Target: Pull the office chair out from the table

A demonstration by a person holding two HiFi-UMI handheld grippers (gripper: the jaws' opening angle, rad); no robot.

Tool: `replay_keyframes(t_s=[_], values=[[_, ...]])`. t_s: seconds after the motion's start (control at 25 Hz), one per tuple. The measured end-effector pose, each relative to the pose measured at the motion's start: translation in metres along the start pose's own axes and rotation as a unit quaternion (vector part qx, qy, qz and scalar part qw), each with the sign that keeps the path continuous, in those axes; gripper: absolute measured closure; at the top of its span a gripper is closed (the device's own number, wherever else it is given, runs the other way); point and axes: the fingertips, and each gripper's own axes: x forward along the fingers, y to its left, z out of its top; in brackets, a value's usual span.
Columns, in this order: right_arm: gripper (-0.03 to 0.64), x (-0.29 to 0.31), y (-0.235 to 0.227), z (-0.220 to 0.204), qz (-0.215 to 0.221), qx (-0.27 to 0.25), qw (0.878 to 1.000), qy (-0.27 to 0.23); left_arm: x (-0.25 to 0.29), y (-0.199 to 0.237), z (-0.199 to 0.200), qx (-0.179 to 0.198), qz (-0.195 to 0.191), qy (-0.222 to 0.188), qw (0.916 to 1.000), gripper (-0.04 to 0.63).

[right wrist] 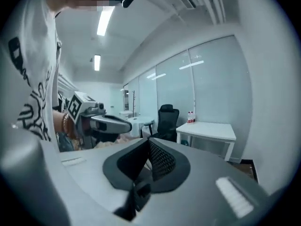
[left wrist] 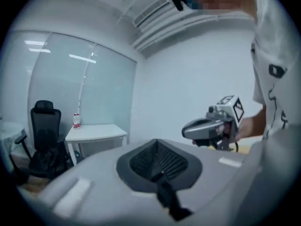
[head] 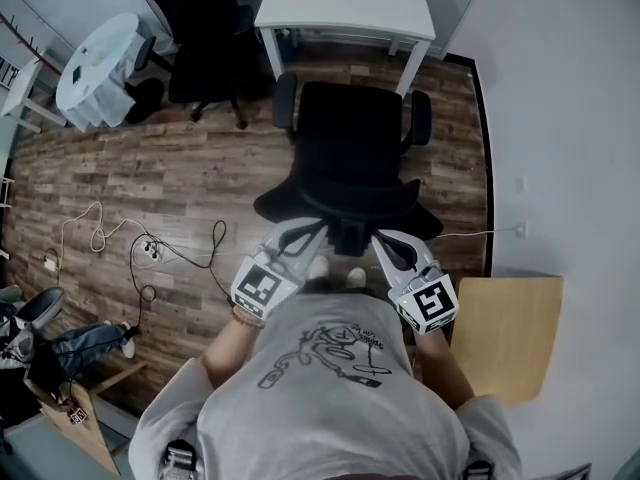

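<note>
A wood floor [head: 150, 178] runs up to a white table [head: 345, 3]. The black office chair [head: 350, 153] stands just before it, seat facing the table, backrest toward the person. The left gripper [head: 303, 232] and right gripper [head: 388, 240] each have their jaws closed on the backrest's top edge, side by side.

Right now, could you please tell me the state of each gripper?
Left gripper: shut on the office chair, at its backrest.
Right gripper: shut on the office chair, also at its backrest.
</note>
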Motion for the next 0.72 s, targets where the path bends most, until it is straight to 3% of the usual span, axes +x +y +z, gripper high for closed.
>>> replay_keyframes(t_s=[0.16, 0.36, 0.72], values=[[0.61, -0.003, 0.004, 0.047, -0.009, 0.012, 0.998, -0.055, 0.001, -0.012, 0.045, -0.013, 0.004, -0.056, 0.9983, 0.594], [0.611, -0.007, 0.014, 0.084, -0.01, 0.035, 0.996, -0.087, -0.001, -0.026, 0.082, -0.032, 0.002, -0.091, 0.9953, 0.594], [0.611, -0.008, 0.024, 0.094, -0.018, 0.008, 0.996, -0.089, -0.004, -0.031, 0.084, -0.046, -0.008, -0.094, 0.9944, 0.594]])
